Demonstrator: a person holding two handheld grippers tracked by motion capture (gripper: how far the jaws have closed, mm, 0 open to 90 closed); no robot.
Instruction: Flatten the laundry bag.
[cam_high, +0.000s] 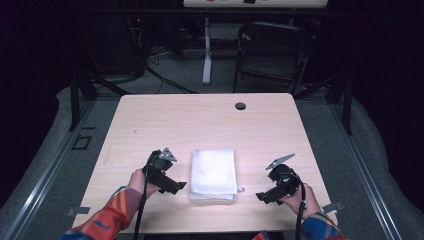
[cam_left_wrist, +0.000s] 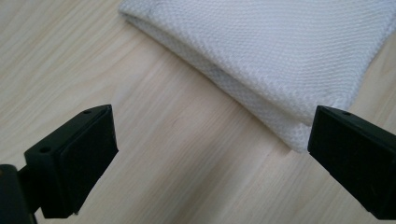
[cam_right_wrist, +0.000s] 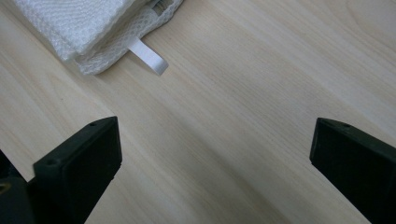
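Left tool (cam_high: 176, 186) and right tool (cam_high: 262, 196) gape wide.

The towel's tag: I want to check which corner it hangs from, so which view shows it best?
The right gripper view: the tag lies flat on the table, sticking out from the folded towel corner. The high view shows it as a tiny speck at the near right corner. The left gripper view shows towel weave, with no tag visible.

The left gripper (cam_left_wrist: 210, 149), fingers (cam_left_wrist: 74, 158) spread wide, hovers beside the folded white cloth (cam_left_wrist: 280, 51).
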